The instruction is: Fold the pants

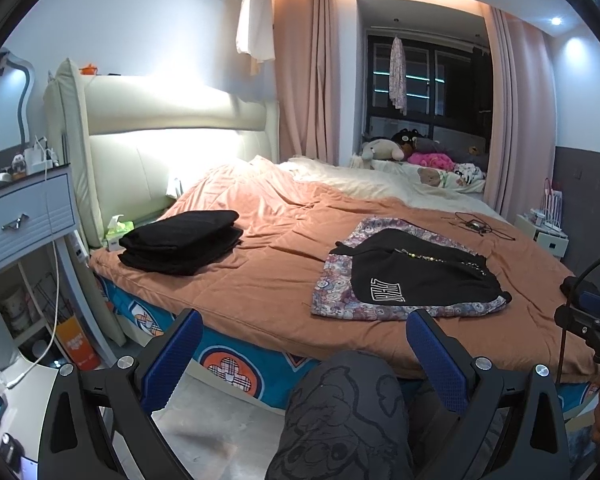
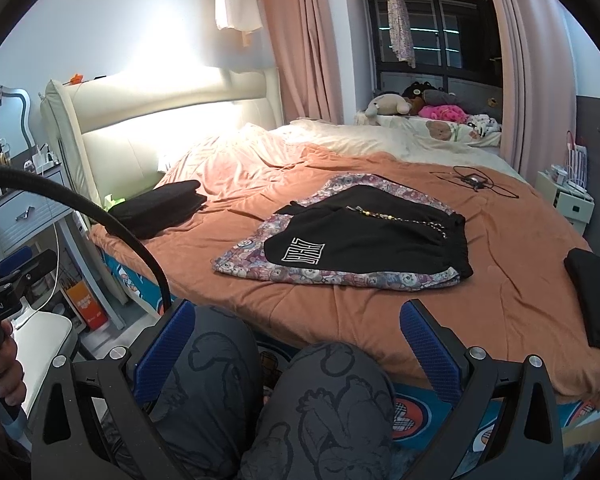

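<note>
Black pants with a white logo (image 1: pixel 420 276) (image 2: pixel 364 240) lie spread on top of patterned floral pants (image 1: pixel 340 296) (image 2: pixel 252 264) near the front edge of the orange bedspread (image 1: pixel 268 280) (image 2: pixel 380 304). A folded black stack (image 1: pixel 180 240) (image 2: pixel 160 204) rests at the bed's left side by the headboard. Another folded black piece (image 2: pixel 596 300) lies at the bed's right edge. My left gripper (image 1: pixel 304 356) hangs open in front of the bed, above the person's knee (image 1: pixel 340 408). My right gripper (image 2: pixel 296 352) is open too, held over both knees, short of the pants.
A grey nightstand (image 1: pixel 24 216) with chargers stands left of the bed, a white one (image 2: pixel 568 200) on the right. A cable with a small device (image 1: pixel 476 226) (image 2: pixel 476 180) lies on the bedspread behind the pants. Stuffed toys (image 2: pixel 420 106) crowd the window sill.
</note>
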The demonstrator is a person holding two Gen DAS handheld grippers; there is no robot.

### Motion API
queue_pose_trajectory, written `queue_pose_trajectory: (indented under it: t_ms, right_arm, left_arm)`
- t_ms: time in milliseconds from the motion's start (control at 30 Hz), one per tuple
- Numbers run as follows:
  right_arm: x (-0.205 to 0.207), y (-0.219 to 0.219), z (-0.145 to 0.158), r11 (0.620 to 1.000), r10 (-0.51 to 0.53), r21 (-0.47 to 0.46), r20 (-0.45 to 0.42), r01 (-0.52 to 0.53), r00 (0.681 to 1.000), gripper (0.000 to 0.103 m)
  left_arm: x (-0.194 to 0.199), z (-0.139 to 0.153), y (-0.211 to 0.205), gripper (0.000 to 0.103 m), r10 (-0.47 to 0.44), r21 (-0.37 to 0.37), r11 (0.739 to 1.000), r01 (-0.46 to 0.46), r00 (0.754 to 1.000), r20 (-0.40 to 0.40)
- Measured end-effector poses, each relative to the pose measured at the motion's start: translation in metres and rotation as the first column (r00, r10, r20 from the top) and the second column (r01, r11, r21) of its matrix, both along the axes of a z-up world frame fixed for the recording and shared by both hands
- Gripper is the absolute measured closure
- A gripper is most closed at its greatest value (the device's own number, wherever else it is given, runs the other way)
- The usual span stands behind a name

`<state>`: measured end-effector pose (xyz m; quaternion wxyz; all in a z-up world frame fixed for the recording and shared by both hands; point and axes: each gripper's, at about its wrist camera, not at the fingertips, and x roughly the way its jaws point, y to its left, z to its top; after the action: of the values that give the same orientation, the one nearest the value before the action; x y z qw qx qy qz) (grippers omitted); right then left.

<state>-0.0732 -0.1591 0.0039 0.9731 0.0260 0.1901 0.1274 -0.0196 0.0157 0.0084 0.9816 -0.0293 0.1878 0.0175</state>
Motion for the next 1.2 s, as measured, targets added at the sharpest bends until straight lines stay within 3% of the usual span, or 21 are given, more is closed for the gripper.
queue_pose_trajectory:
  t_ms: [1200]
  right_arm:
    - [0.002, -0.006, -0.003, 1.0, -0.014, 0.015, 0.005, 0.014, 1.0, 0.0]
  left_arm:
    - [0.011, 0.002, 0.002, 0.0, -0.017, -0.02, 1.0, 0.018, 1.0, 0.003]
